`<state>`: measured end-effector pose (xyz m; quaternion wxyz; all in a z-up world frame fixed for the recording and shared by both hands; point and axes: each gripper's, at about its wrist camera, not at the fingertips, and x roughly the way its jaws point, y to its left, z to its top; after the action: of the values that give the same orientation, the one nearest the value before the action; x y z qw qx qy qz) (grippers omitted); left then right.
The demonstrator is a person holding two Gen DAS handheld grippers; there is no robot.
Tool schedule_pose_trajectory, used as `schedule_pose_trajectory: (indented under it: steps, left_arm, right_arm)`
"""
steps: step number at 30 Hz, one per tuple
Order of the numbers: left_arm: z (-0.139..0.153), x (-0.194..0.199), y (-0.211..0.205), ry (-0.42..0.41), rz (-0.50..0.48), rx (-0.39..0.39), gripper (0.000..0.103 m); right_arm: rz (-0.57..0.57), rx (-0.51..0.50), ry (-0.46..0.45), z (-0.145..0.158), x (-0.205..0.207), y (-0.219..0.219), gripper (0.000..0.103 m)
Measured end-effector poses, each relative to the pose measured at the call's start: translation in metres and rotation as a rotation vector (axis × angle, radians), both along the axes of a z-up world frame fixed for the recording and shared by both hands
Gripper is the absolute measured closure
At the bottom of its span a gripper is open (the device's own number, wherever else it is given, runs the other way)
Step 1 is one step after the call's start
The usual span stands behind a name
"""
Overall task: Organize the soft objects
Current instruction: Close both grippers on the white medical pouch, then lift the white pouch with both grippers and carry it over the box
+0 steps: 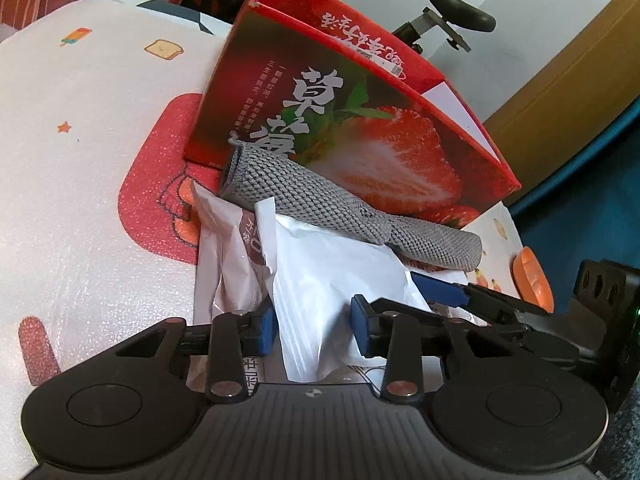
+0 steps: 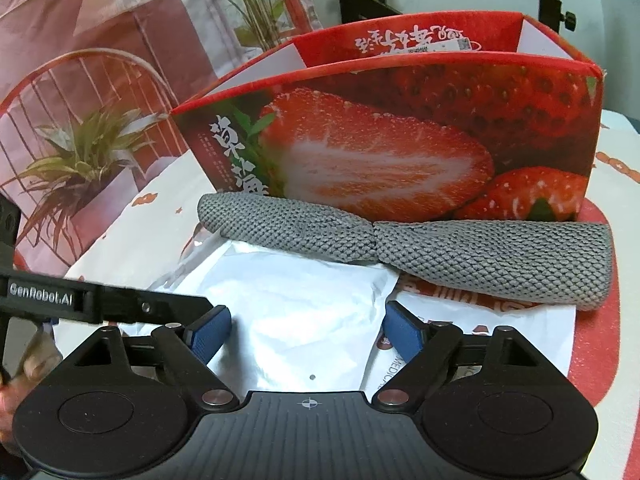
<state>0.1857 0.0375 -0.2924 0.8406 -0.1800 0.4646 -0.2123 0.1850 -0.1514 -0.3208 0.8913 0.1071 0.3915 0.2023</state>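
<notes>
Closest to the left wrist camera, the left gripper (image 1: 312, 326) has a raised fold of the white plastic bag (image 1: 328, 280) between its blue pads (image 1: 266, 328); the film bunches there, though whether the pads truly pinch it or only flank it is hard to judge. Only this view shows the other tool's blue-tipped finger reaching in from the right.

From the right wrist camera, the right gripper (image 2: 306, 330) stands wide apart over the white plastic bag (image 2: 296, 308), its pads clear of the film and holding nothing. Only here does the left tool's black arm with white lettering (image 2: 60, 300) cross the lower left, with part of a hand (image 2: 32, 364) below it.

Beyond the bag lies a grey knitted cloth (image 2: 420, 240), rolled and pinched at its middle, resting along the foot of the red strawberry box (image 2: 400, 140), whose top stands open. Everything sits on a white mat printed with cartoon shapes (image 1: 80, 160). Behind, the right view alone shows potted plants (image 2: 80, 160).
</notes>
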Motion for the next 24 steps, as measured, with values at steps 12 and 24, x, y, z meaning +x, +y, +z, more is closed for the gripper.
schedule_pose_trajectory:
  steps: [12, 24]
  left_arm:
    - [0.003, -0.004, -0.007, -0.018, -0.013, 0.025, 0.064]
    - [0.007, -0.01, -0.01, -0.028, -0.03, -0.006, 0.066]
  right_arm:
    - [-0.095, 0.131, 0.022, 0.006, -0.013, -0.023, 0.075]
    - [-0.111, 0.068, -0.088, 0.027, -0.033, -0.026, 0.092]
